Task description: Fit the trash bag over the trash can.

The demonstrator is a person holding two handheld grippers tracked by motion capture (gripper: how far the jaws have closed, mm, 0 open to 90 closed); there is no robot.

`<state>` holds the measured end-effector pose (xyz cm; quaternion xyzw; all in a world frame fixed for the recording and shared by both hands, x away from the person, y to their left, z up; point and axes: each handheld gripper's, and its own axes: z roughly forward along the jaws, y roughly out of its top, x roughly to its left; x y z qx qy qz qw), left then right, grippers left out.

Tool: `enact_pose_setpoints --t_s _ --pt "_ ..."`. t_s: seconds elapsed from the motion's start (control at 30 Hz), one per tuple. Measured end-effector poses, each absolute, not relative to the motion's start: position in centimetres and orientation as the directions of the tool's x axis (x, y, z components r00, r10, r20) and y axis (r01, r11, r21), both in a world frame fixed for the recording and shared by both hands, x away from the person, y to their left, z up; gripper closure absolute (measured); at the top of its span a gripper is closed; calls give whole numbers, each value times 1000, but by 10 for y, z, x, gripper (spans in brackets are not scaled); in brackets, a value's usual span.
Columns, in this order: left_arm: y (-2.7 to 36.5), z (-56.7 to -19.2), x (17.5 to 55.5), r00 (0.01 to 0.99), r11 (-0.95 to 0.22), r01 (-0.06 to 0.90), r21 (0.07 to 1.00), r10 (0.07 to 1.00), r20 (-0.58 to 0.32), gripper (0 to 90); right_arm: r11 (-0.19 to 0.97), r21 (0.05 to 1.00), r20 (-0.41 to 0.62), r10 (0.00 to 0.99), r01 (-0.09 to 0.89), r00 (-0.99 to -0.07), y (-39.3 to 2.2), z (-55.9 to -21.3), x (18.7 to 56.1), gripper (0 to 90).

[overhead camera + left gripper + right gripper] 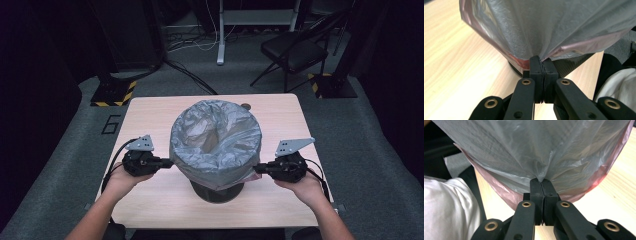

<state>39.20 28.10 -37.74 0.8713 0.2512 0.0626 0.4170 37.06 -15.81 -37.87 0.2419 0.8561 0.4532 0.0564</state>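
While the grey bag (216,140) drapes over the dark bin (217,191) at the middle of the wooden table (150,200), you pinch its skirt from both sides. Your left gripper (167,163) has its jaws closed flat on the film at the bag's left edge, near the pink hem (521,62). Your right gripper (257,169) clamps the opposite edge the same way, plastic bunched at its fingertips (536,185). Beyond the table stand a folding chair (295,50) and a striped floor base (114,93).
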Motion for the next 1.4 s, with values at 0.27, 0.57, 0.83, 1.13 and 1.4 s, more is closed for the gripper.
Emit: enact_pose_setpoints --t_s 0.27,0.57,0.83,1.13,1.4 --pt "289 -378 394 865 -525 395 753 489 -114 848 477 795 133 464 374 -876 -160 -380 368 869" --pt "321 -371 392 836 -451 420 787 530 -142 591 477 802 118 462 359 -879 -168 -372 360 812" --pt "332 -340 385 828 -410 387 826 549 -115 499 386 847 119 531 365 -839 -192 -354 354 679" --pt "302 -283 407 834 -418 341 842 548 -66 394 345 872 74 609 348 -790 -179 -338 367 449" --pt "264 -275 432 858 -424 366 828 498 -124 340 368 873 68 559 321 -826 -166 -339 377 436"
